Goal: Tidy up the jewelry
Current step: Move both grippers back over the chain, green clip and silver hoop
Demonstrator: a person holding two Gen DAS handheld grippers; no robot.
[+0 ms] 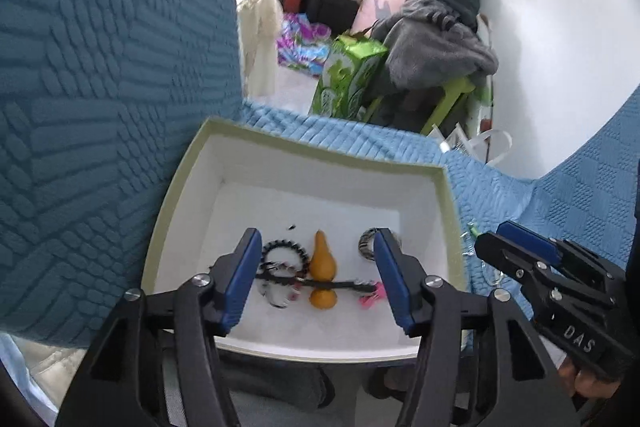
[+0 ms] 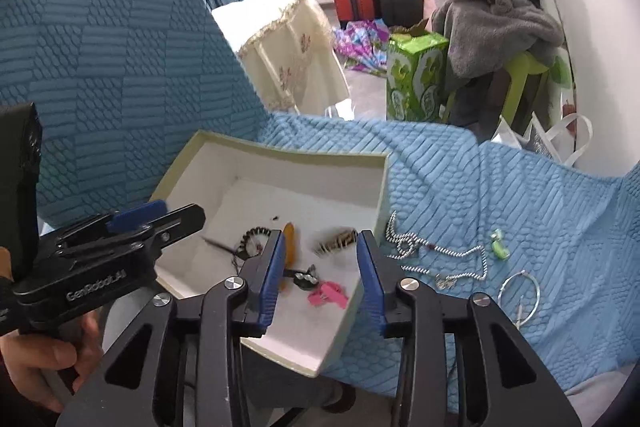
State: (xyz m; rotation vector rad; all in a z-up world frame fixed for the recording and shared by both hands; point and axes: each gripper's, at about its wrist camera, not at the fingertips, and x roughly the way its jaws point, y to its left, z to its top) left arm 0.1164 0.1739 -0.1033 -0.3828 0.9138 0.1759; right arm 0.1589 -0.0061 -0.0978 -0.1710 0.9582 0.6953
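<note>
Both grippers, left (image 1: 316, 279) and right (image 2: 320, 275), hung wide open and empty over the shallow white cardboard box (image 2: 280, 155); the right should swing squarely over the silver twisted chain (image 2: 436, 255) before closing.

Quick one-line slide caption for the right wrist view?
Open right gripper poised over white cardboard box of jewelry; silver beaded chain and silver hoop lie outside on blue quilt.

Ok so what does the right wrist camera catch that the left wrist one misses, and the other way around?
Only the right wrist view shows the jewelry not yet boxed on the blue cover: a silver chain necklace, a small green piece and a silver hoop.

Only the left wrist view shows the yellow pendant fully, unblocked.

Both show the white box holding a black beaded bracelet, a striped ring and a pink piece, and both grippers open, left and right.
</note>
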